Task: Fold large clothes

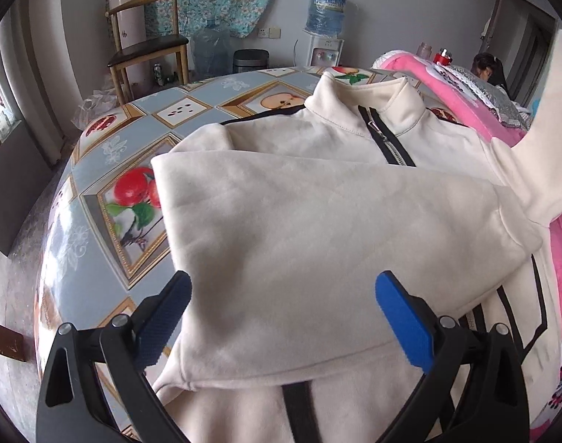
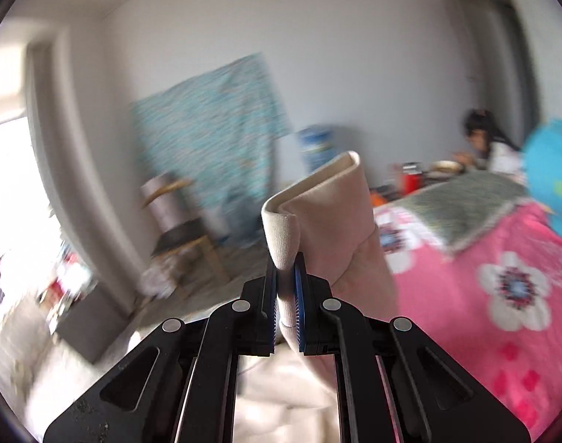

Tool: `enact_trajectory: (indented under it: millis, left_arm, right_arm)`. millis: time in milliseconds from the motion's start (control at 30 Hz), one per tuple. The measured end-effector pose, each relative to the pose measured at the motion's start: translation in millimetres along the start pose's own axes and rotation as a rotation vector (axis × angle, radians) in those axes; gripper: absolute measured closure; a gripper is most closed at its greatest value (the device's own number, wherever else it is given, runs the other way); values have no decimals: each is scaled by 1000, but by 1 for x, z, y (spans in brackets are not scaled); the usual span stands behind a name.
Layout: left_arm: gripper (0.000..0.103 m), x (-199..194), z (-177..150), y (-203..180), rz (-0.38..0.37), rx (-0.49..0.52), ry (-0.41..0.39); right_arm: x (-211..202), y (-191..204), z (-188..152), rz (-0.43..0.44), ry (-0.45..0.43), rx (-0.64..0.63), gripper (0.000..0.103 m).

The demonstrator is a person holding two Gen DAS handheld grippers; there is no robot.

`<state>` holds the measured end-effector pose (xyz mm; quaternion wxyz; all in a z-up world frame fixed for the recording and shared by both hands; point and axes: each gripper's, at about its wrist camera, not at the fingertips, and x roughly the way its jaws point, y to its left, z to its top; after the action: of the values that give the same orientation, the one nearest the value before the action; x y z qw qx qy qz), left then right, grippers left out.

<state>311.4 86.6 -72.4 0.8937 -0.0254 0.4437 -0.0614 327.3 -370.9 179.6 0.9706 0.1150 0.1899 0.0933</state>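
A cream zip-up jacket point(image 1: 299, 221) with black stripes lies on the table, collar at the far side. One sleeve is folded across its front. My left gripper point(image 1: 284, 295) hovers open just above that folded sleeve, blue pads wide apart, nothing pinched between them. In the right wrist view my right gripper point(image 2: 286, 288) is shut on the cuff of the other cream sleeve point(image 2: 317, 229), lifted high off the table. That raised sleeve point(image 1: 539, 140) rises at the right edge of the left wrist view. The right wrist view is blurred by motion.
The table wears a grey-blue fruit-print cloth point(image 1: 133, 192). A pink flowered blanket point(image 2: 484, 277) lies to the right. A wooden chair point(image 1: 147, 44), water bottles and a dispenser point(image 1: 325, 37) stand by the far wall. A person point(image 2: 480, 140) sits at the far right.
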Motion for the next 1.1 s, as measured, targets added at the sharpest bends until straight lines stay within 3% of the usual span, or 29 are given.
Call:
enact_trajectory:
  millis: [167,300,400,467,567,600,667,833,1000,1100]
  left_arm:
    - [5,-34,-25,25,-38,-42,-29]
    - [5,-54,-46,45,-79,-70,-39]
    - [5,-61,-55,55,-118,-78,-40]
    - [5,-64,-56,58,-147,-82,-48]
    - [5,-67,-49,57,-197,-78,-74]
    - [6,-66,-43,55,-219,-76,-82]
    - [9,-59,-30,49,-270,-86,-80]
    - [18,-18,10,24,-410,-145,11]
    - [43,39,29,4,-413,-214,193]
    - [49,51,30,-5,-384,-225,211]
  right_arm:
    - [63,97,-76,78,172,-149,94]
    - [125,154,-180,102,375,-262,89]
    - [162,171,-253,151,569,-268,78]
    - [171,166,-284,182,660,-225,69]
    - [149,145,-289,247,651,-113,40]
    - [136,137,-286,268,628,-76,38]
    - [114,111,-274,273,575,-24,38]
    - [75,54,-264,102,481,35,38]
    - [58,15,-285,-26,465,54,39]
    - [49,6,-297,-65,459,51,39]
